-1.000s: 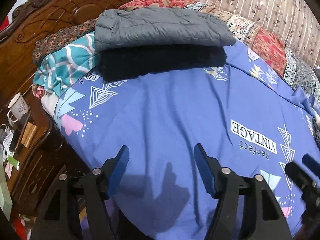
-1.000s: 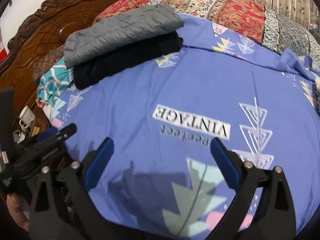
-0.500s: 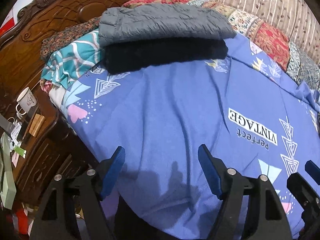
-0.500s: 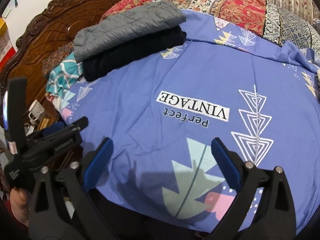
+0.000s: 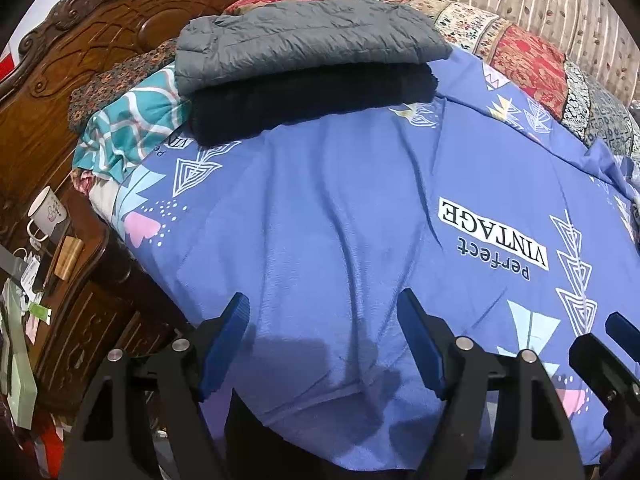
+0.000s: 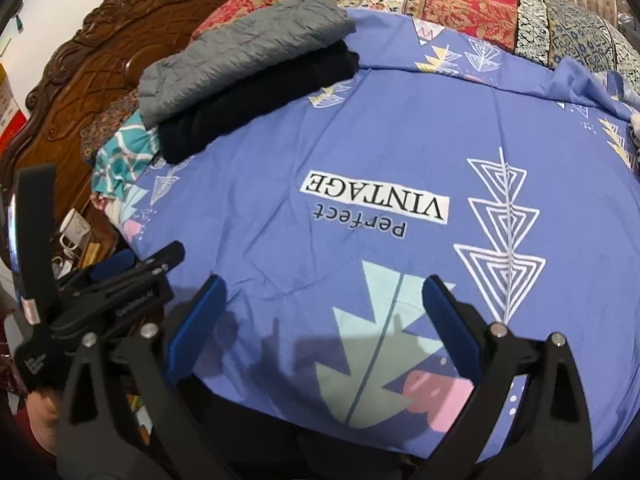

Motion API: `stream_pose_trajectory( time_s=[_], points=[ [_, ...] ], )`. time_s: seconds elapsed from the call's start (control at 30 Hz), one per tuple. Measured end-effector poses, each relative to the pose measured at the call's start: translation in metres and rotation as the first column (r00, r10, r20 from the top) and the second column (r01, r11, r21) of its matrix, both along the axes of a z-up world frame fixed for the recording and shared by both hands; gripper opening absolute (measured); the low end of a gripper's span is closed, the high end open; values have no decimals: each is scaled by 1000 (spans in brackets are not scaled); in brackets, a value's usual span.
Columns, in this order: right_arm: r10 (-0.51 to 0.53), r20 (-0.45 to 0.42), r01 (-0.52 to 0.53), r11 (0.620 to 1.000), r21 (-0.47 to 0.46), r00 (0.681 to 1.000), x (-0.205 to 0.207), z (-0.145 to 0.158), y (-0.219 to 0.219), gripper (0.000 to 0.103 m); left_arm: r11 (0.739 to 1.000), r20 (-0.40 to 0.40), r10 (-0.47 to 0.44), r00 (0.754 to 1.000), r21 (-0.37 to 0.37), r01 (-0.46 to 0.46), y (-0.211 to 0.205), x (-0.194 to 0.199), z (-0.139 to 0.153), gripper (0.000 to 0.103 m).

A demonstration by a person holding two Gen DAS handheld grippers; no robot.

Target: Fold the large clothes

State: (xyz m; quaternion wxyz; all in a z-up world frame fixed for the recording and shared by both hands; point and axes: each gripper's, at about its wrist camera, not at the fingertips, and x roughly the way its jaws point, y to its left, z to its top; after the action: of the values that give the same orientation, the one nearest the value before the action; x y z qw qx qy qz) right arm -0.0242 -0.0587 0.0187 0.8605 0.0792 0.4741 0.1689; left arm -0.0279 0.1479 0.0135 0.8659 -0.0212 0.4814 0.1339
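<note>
A folded grey padded jacket [image 5: 304,44] lies on a folded black garment [image 5: 312,104] at the head of the bed, on the blue "Perfect VINTAGE" bedspread [image 5: 320,220]. The stack also shows in the right wrist view, the grey jacket [image 6: 244,60] over the black garment [image 6: 256,104]. My left gripper [image 5: 324,316] is open and empty above the bedspread's near edge. My right gripper [image 6: 324,300] is open and empty above the near edge too. The left gripper also shows at the left of the right wrist view [image 6: 132,264].
A carved wooden headboard [image 5: 80,52] stands at the left. A bedside stand holds a white mug [image 5: 46,212] and small items. A teal patterned pillow [image 5: 128,128] lies under the stack. A patchwork quilt [image 5: 532,60] runs along the far side by the curtain.
Both grippers have drawn back toward the near edge of the bed, so more of the edge and bedside stand shows. Both stay open and empty. The stack has not moved.
</note>
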Motion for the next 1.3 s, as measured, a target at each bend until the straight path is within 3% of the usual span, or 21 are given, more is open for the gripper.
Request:
stream_pose_trajectory(
  time_s=[0.6,1.3],
  points=[
    [11,43,-10,1000,-24,999,-8,11,0,94,1000,3,2,1000,12,-2,1,-3,7,97],
    [-4,33,4,1000,-6,999,-9,10,-9,94,995,47,-23,999,98,18,-6,-6,17,100]
  ],
)
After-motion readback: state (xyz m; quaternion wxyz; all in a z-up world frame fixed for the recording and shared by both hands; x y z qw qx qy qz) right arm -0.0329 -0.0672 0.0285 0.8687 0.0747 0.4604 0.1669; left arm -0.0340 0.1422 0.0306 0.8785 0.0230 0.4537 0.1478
